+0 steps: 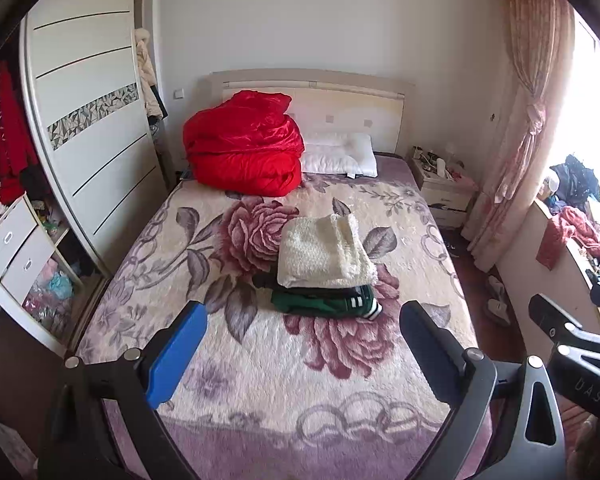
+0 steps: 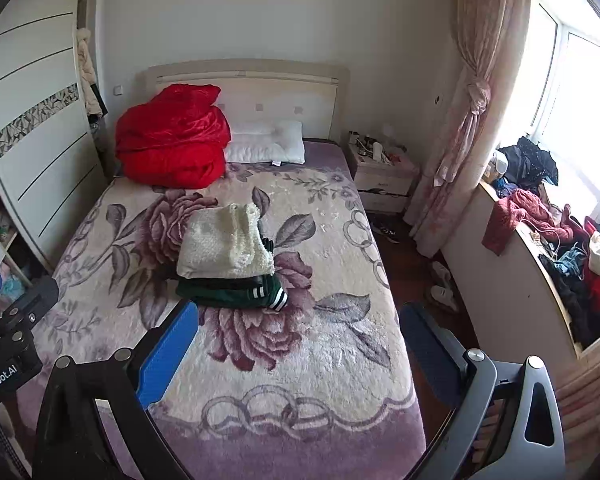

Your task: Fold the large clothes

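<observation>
A folded cream knit garment lies on top of a folded dark green garment with white-striped cuffs in the middle of the bed. The same stack shows in the right wrist view, cream over green. My left gripper is open and empty, held above the foot of the bed, short of the stack. My right gripper is open and empty, beside the left one. The right gripper's body shows at the right edge of the left view.
A red quilt bundle and a white pillow lie at the headboard. A white wardrobe stands left, a nightstand right of the bed. A heap of loose clothes lies on the window ledge by the curtain.
</observation>
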